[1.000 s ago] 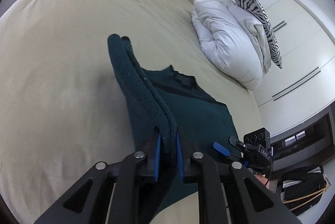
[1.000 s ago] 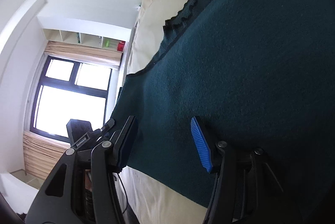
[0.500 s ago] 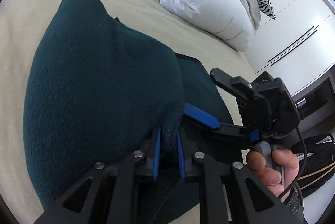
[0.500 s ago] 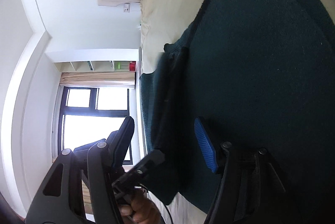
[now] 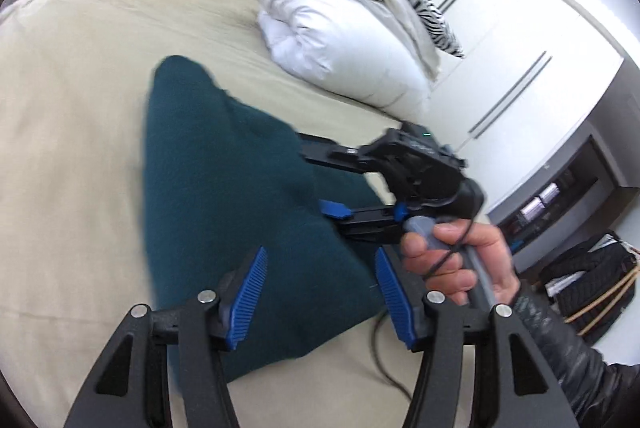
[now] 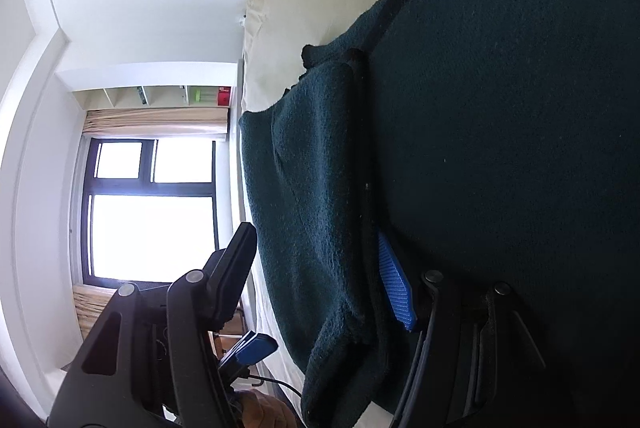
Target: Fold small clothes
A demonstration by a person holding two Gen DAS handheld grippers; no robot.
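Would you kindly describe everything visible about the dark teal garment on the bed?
The dark teal garment is a fuzzy, fleece-like knit with a darker trim band along one edge. It lies on the cream bedsheet, one side folded over the rest, its layers stacked at the near edge. The left gripper is open just above it, holding nothing. The right gripper is open too, its blue-padded finger tucked against the fold. Whether it has sleeves cannot be told.

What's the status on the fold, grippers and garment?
Left gripper open, holding nothing. Right gripper open, over the cloth's edge. Teal garment lies folded over on the bed. White duvet sits well apart, nothing blocking.
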